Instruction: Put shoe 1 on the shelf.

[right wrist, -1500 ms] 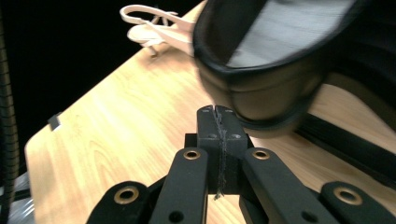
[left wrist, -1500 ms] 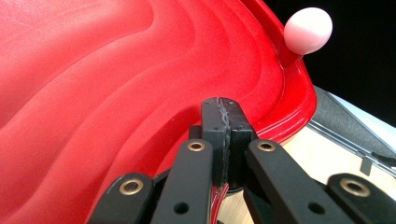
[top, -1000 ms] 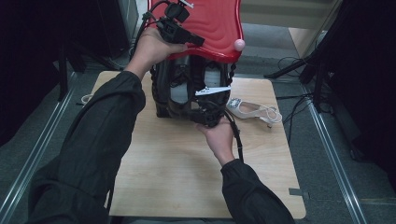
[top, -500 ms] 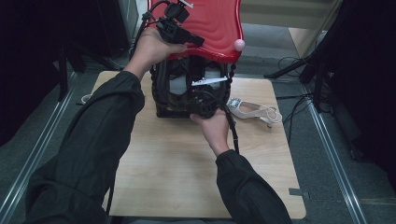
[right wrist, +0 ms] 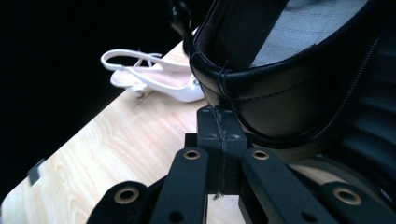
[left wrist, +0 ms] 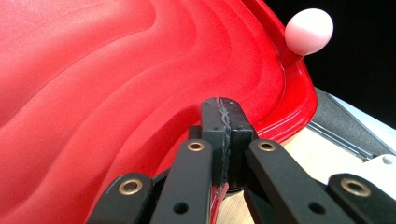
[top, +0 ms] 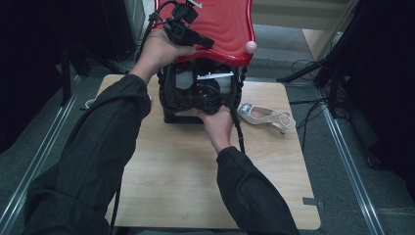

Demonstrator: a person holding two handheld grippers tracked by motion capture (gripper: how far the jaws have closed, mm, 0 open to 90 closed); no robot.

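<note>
The left tongs (left wrist: 223, 140) stood with their black jaws pressed together over a red rippled lid (left wrist: 116, 84), its raised rim curving right; a pale pink knob (left wrist: 309, 31) sat on that rim; a strip of light wooden desk (left wrist: 317, 149) showed beneath.

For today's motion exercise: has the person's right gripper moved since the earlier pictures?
Yes. The right gripper went up the view, away from the table's near edge, against the black bag, nearer the white sandal.

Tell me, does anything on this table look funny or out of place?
Yes. One white shoe lies on its side on the table, alone, with no partner near it. The red lid of the black case is tipped up, with the left claw shut at its edge.
</note>
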